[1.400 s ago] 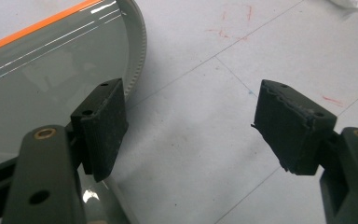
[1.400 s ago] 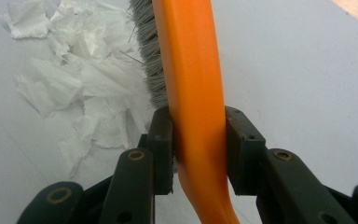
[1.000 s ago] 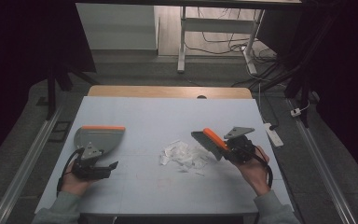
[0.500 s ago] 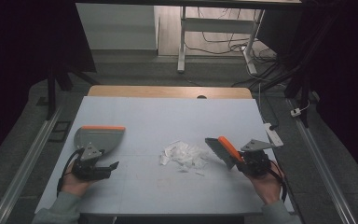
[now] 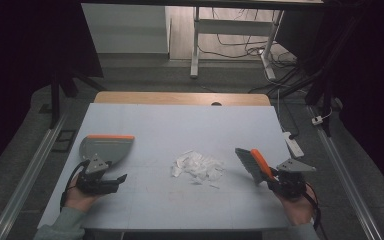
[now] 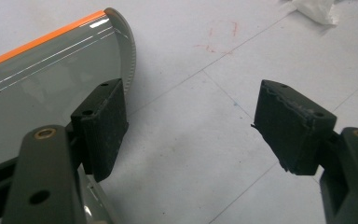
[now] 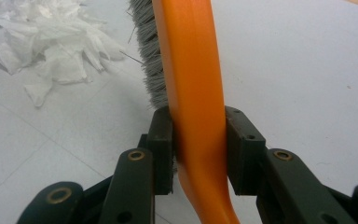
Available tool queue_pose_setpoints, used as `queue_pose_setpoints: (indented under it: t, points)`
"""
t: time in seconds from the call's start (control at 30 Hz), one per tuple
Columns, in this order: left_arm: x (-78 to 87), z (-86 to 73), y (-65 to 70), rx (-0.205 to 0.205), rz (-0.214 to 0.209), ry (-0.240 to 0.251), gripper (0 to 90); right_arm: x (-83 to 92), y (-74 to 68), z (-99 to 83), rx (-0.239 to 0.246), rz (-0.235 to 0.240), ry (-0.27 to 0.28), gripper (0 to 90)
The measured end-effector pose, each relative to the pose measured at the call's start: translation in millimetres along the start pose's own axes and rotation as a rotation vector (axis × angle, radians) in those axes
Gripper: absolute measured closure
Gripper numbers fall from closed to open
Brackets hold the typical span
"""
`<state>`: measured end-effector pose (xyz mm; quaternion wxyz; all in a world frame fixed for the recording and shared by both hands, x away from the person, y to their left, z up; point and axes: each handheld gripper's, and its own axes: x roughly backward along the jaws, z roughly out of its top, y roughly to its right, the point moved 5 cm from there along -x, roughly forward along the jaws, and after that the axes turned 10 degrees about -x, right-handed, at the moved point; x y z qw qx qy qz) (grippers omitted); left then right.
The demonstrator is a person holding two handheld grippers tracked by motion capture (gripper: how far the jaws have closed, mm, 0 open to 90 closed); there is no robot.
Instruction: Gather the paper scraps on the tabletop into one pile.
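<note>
Resting near the desk's [image 5: 180, 125] left edge: left gripper [image 6: 186, 121], jaws apart, nothing between them, grey dustpan [image 5: 105, 148] with orange lip just beside one jaw. Lying at the middle of the desk: loose pile of white paper scraps [image 5: 197, 166]. Sitting near the right edge, toward the front corner: right gripper [image 7: 198, 149], jaws clamped on the orange handle of the brush [image 7: 191, 70], grey bristles turned toward the scraps, apart from them.

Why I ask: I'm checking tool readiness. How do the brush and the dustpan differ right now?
The brush is clamped between the right tongs and angled toward the paper scraps; the dustpan lies flat on the table beside the open left tongs, not gripped. The brush sits right of the scraps, the dustpan left. Both are grey with orange.
</note>
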<state>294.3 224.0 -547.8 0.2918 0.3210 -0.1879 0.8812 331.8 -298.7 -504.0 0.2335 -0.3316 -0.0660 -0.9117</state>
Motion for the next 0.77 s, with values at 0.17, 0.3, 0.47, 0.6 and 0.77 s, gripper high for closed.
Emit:
queue_pose_setpoints:
  t: [0.17, 0.3, 0.47, 0.6, 0.77]
  points:
    - [-0.1, 0.1, 0.0, 0.001, 0.002, -0.001, 26.3, -1.8, -0.6, 0.6, 0.014, 0.002, 0.003, 66.5]
    - [-0.4, -0.1, -0.3, 0.001, 0.002, -0.002, 26.3, -2.3, 0.1, 0.9, 0.015, 0.006, 0.003, 66.5]
    - [0.2, 0.1, -0.1, 0.005, -0.006, 0.001, 26.3, -2.8, 0.2, 1.4, 0.018, 0.01, 0.005, 66.5]
    - [0.3, 0.1, -0.8, 0.009, -0.005, 0.004, 26.2, -2.5, -0.2, 1.5, 0.023, 0.007, 0.004, 66.5]
    - [-0.1, 0.6, -0.6, 0.008, -0.009, 0.005, 26.2, -2.3, -1.0, 1.8, 0.025, 0.008, 0.005, 66.5]
